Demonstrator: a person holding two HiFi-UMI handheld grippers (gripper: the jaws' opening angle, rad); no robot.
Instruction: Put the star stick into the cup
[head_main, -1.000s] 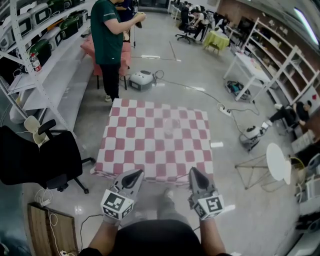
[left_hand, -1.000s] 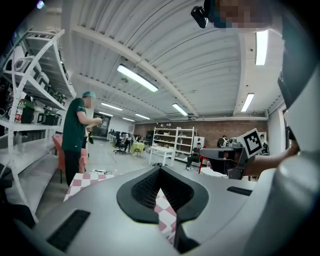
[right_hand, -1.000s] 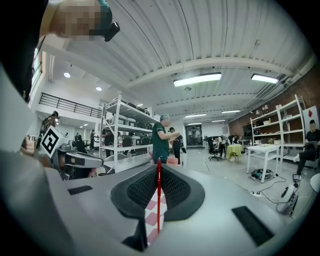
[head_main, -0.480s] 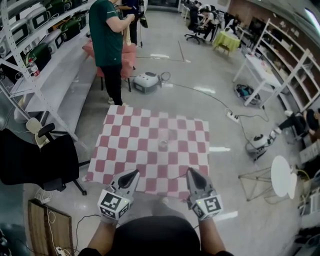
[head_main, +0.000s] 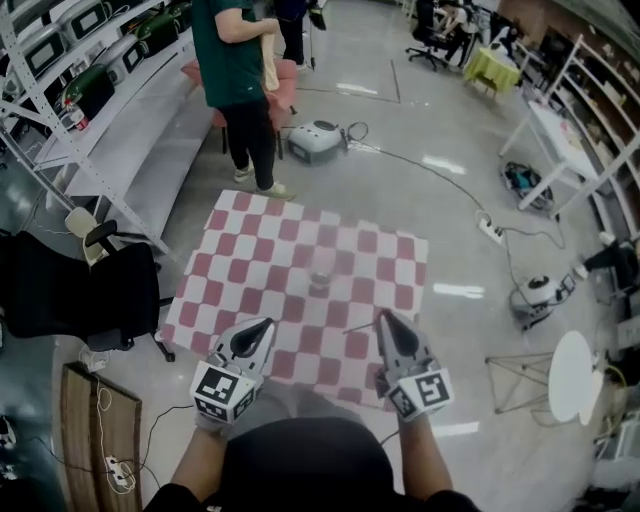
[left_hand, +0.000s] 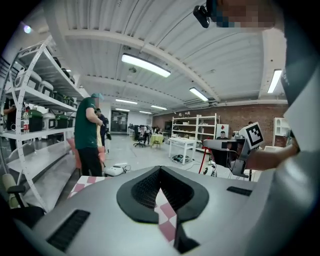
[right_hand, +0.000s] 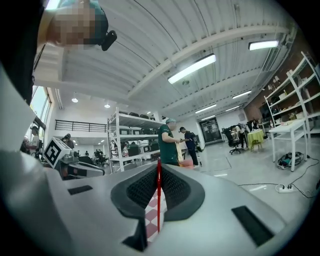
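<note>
Star stick (right_hand: 159, 200), where is it now?

It is pinched in the right gripper (head_main: 384, 322). Those jaws are clenched tight on it. In that gripper's own view the thin red stick stands up at 12 o'clock between the pads.

Can you see the star?

No, I cannot tell which end has it. From the head view I only see a thin line poking out of the tip toward 9 o'clock.

What has just changed?

The person has walked up to the table. A second ago both gripper tips were short of the checked cloth (head_main: 250, 235). Now the tips hang over its near edge, and the cup (head_main: 320, 281) is closer too.

Where is the cup?

It is near the middle of the cloth, at 11 o'clock from the right gripper. It is well apart from the stick.

So what does that mean?

I think the walk is done and the reach can start. The stick is not in the cup yet.

And the left gripper (head_main: 266, 328)?

Its jaws are squeezed together with nothing in them. Only cloth shows through the slit.

How are the arms held?

Both are low in front of the body, side by side. Both grippers point to 12 o'clock, and the tips lean a little toward each other.
</note>
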